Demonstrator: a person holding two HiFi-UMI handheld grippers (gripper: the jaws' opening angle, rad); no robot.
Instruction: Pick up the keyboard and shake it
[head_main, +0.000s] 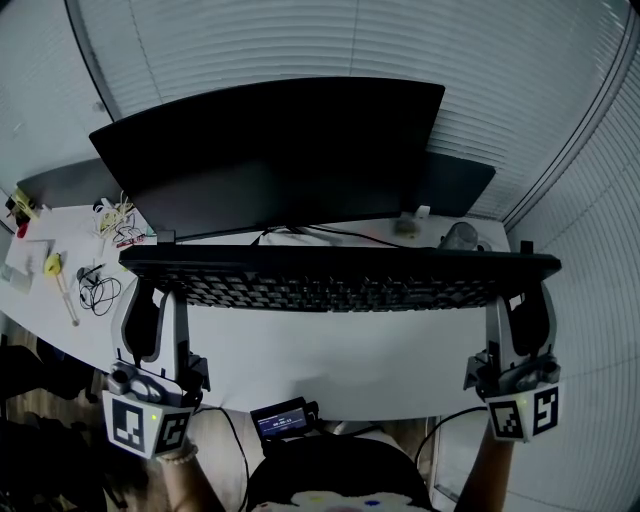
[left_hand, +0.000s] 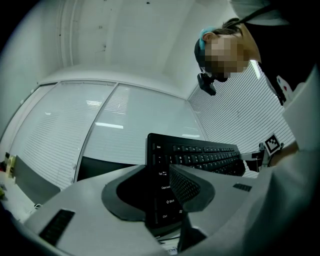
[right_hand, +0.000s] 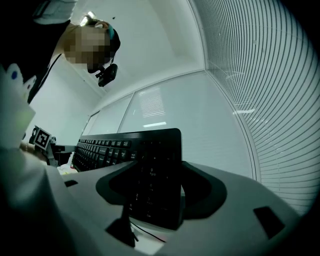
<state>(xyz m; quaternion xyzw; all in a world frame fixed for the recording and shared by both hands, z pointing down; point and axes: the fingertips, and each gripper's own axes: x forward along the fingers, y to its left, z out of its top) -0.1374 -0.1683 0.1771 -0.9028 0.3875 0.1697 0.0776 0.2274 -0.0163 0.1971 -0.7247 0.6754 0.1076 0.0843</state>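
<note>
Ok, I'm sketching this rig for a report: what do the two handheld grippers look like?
The left gripper and right gripper match: pale grey bodies, each ending in a claw of two broad curved jaws lined with dark pads, finely textured. Each carries a cube of black-and-white square markers at its rear. A beaded bracelet shows at the left wrist.

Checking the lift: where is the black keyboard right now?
Head view, centre: the black keyboard hangs above the white desk before the dark monitor, its ends clamped in the left gripper and right gripper.
</note>
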